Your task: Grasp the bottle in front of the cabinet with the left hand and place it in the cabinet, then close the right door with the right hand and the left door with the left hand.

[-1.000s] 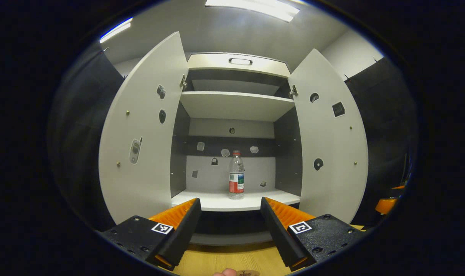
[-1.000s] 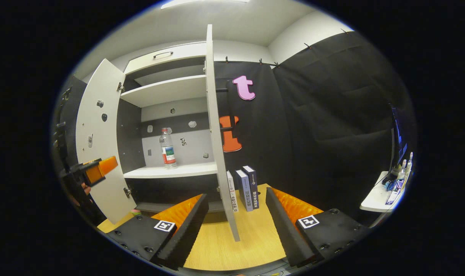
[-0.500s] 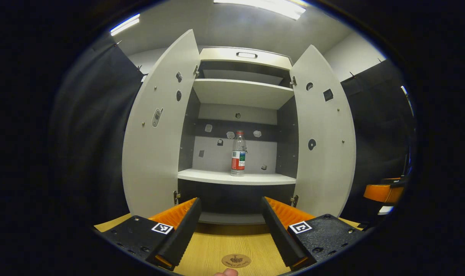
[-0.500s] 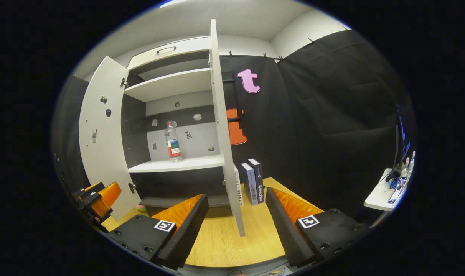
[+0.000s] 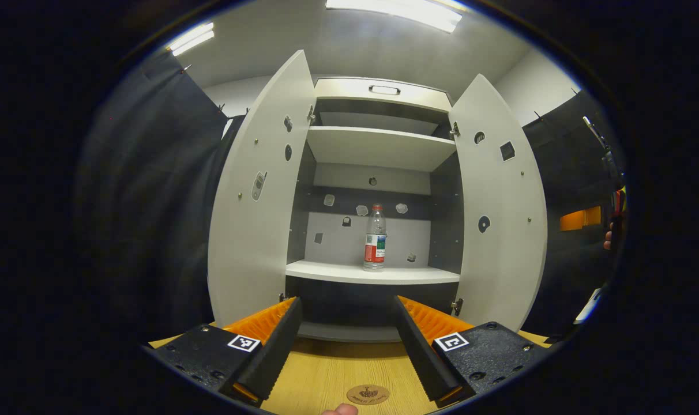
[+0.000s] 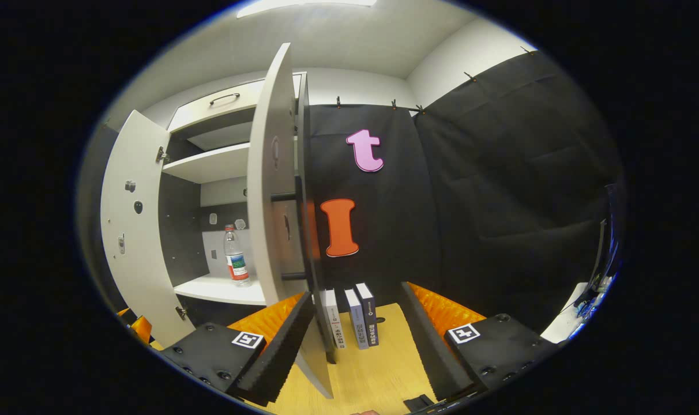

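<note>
The clear bottle (image 5: pixel 375 245) with a red label stands upright on the cabinet's lower shelf (image 5: pixel 332 271), also seen as the bottle (image 6: pixel 235 263) in the right gripper view. Both doors stand open: the left door (image 5: pixel 254 230) and the right door (image 5: pixel 496 230). My left gripper (image 5: pixel 346 340) is open and empty, back from the cabinet over the wooden table. My right gripper (image 6: pixel 355 346) is open, with the right door (image 6: pixel 271 202) seen nearly edge-on; its lower front corner lies between the fingers, close to the left one. I cannot tell whether they touch.
Three books (image 6: pixel 352 317) stand upright on the wooden table (image 6: pixel 378 374) against the booth's wall, right of the cabinet. A round brown disc (image 5: pixel 368 395) lies on the table near my left gripper. A drawer with a handle (image 5: pixel 384 90) tops the cabinet.
My left gripper has drawn back from the cabinet and the bottle stays on the shelf. My right gripper has moved in on the right door's front edge, which now looms larger between its fingers.
</note>
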Tool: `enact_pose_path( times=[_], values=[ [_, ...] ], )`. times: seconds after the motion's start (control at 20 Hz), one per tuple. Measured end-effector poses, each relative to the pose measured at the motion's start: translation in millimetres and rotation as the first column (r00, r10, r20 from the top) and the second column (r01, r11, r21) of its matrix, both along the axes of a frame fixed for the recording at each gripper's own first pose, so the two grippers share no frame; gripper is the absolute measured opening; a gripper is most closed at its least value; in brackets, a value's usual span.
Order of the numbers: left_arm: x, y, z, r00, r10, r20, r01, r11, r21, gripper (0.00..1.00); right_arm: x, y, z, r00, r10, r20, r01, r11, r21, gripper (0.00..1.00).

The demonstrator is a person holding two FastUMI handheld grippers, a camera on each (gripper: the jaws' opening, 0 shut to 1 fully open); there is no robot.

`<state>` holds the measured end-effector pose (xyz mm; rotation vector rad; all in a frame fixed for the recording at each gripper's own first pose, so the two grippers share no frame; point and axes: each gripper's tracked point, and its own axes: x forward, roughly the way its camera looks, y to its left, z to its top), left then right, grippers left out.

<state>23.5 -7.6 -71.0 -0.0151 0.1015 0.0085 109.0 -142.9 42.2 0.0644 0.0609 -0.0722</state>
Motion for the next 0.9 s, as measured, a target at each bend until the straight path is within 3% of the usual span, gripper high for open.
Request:
enact_pose_path(
  times=[0.2, 0.45, 0.5, 0.55, 0.6, 0.65, 0.75, 0.8, 0.85, 0.9],
  values=[
    [-6.1, 20.1, -0.6, 0.999, 0.036, -0.012, -0.036, 0.999, 0.009, 0.95, 33.7, -12.2, 15.1, 1.0, -0.024, 0.017, 0.024, 0.999, 0.023, 1.0],
    [-9.2, 36.5, -6.9, 0.996, 0.081, -0.038, -0.081, 0.997, 0.001, 0.95, 49.3, -3.5, 25.1, 0.999, -0.014, 0.052, 0.016, 0.999, -0.028, 1.0],
    [-10.2, 38.5, -8.5, 0.995, 0.087, -0.042, -0.087, 0.996, -0.002, 0.95, 48.4, -1.6, 25.7, 0.998, -0.02, 0.056, 0.022, 0.999, -0.048, 0.9],
    [-9.6, 39.5, -9.2, 0.995, 0.093, -0.044, -0.093, 0.996, -0.004, 0.95, 47.6, -2.5, 27.8, 0.998, -0.025, 0.064, 0.029, 0.997, -0.07, 0.88],
    [-10.0, 39.8, -9.7, 0.995, 0.095, -0.044, -0.095, 0.995, -0.005, 0.95, 46.2, -0.8, 28.0, 0.997, -0.032, 0.07, 0.038, 0.996, -0.085, 0.87],
    [-9.2, 38.3, -9.2, 0.995, 0.088, -0.04, -0.089, 0.996, -0.007, 0.95, 47.0, 1.0, 30.3, 0.996, -0.039, 0.079, 0.046, 0.994, -0.094, 0.98],
    [-5.2, 37.5, -4.1, 0.997, 0.074, -0.024, -0.074, 0.997, -0.002, 0.95, 45.9, 6.2, 29.7, 0.996, -0.026, 0.084, 0.035, 0.994, -0.106, 0.97],
    [-2.8, 36.1, -3.3, 0.998, 0.06, -0.018, -0.06, 0.998, -0.013, 0.97, 45.3, 11.0, 31.0, 0.996, -0.017, 0.088, 0.026, 0.994, -0.103, 0.85],
    [-0.4, 34.4, -3.1, 0.999, 0.045, -0.018, -0.045, 0.998, -0.034, 0.95, 42.6, 17.9, 29.5, 0.996, -0.009, 0.084, 0.017, 0.995, -0.094, 0.95],
    [1.4, 33.6, -4.2, 0.999, 0.035, -0.023, -0.036, 0.998, -0.054, 0.95, 41.4, 22.4, 29.6, 0.996, -0.004, 0.084, 0.011, 0.997, -0.081, 0.86]
  ],
)
